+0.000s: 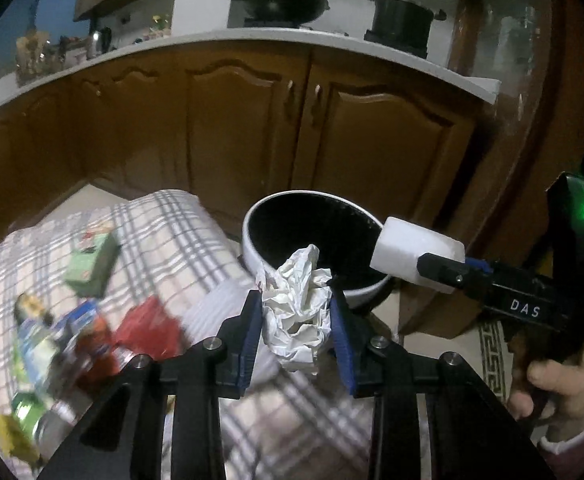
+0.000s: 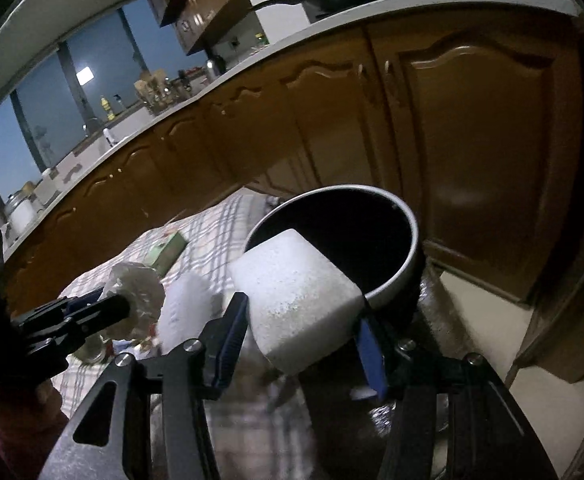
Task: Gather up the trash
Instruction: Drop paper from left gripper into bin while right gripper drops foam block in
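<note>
Two grippers are each closed on a piece of trash; the left gripper [image 1: 295, 320] pinches a crumpled ball of white paper [image 1: 297, 320] between its blue pads, and the right gripper [image 2: 303, 328] clamps a white foam block [image 2: 295, 300] with a grainy, speckled surface and rounded edges. White letters "DAS" can be read on the black body of the right gripper in the left wrist view; a green light glows on it further back. Both pieces are held at the near rim of a round bin [image 1: 252, 240], white outside and black inside; the foam block hangs over its rim. Left of the bin lies a checked cloth [image 1: 164, 232] with grey and pink lines; on it rest a green carton [image 1: 92, 264], a red wrapper [image 1: 148, 328] and some blurred packages whose print I cannot read. Behind stand brown wooden cabinet doors [image 1: 232, 120] with arched panels; on the white countertop [image 1: 212, 38] above sit a black wok [image 1: 284, 4] and a dark pot [image 1: 399, 16].
</note>
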The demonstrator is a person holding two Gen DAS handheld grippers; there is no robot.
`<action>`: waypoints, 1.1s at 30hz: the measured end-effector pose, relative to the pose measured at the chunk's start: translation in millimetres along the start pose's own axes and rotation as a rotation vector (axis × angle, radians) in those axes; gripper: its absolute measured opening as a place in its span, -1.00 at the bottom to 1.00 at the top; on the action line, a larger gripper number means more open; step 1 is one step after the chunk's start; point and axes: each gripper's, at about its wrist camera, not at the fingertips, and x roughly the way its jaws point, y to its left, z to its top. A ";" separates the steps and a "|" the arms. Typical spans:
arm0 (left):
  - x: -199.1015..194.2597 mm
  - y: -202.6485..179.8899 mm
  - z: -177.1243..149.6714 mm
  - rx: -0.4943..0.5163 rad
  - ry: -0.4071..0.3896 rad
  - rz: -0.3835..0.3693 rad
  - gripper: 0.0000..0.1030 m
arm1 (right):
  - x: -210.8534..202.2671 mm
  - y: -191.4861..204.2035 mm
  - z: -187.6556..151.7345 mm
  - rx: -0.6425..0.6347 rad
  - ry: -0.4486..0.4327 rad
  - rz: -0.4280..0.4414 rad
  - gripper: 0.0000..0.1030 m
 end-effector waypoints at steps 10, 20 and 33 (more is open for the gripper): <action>85.3 -7.3 54.3 -0.003 0.084 0.021 -0.36 | 42.4 -27.5 36.4 -0.021 0.054 -0.046 0.04; 138.7 -4.3 76.0 0.001 0.131 0.049 -0.24 | 82.2 -49.5 57.9 -0.034 0.124 -0.064 0.08; 119.1 -0.4 62.0 -0.052 0.108 0.054 0.43 | 79.4 -58.4 60.3 0.022 0.119 -0.031 0.49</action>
